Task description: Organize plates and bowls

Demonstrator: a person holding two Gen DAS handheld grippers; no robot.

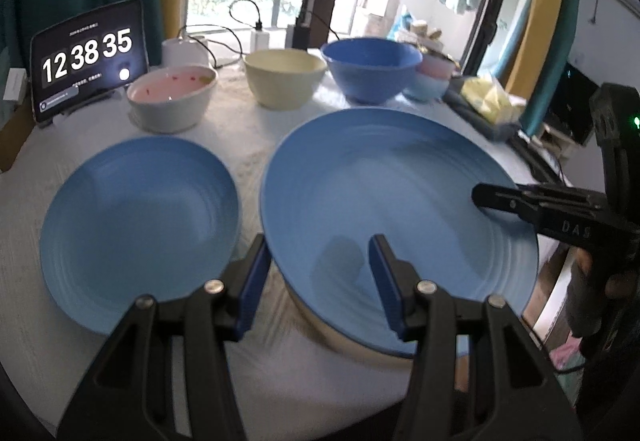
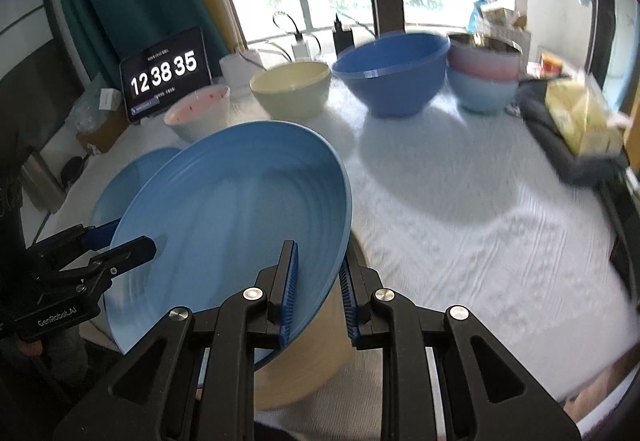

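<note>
My right gripper (image 2: 318,291) is clamped on the rim of the big blue plate (image 2: 232,225), carrying it tilted above the desk (image 2: 480,225). My left gripper (image 1: 320,281) straddles the opposite rim, jaws half open, pads not pressing. The plate looks stiff, light and slick, so the rim is the place to pinch. I count two blue plates, the second plate (image 1: 140,225) lying flat, and five bowls behind.
</note>
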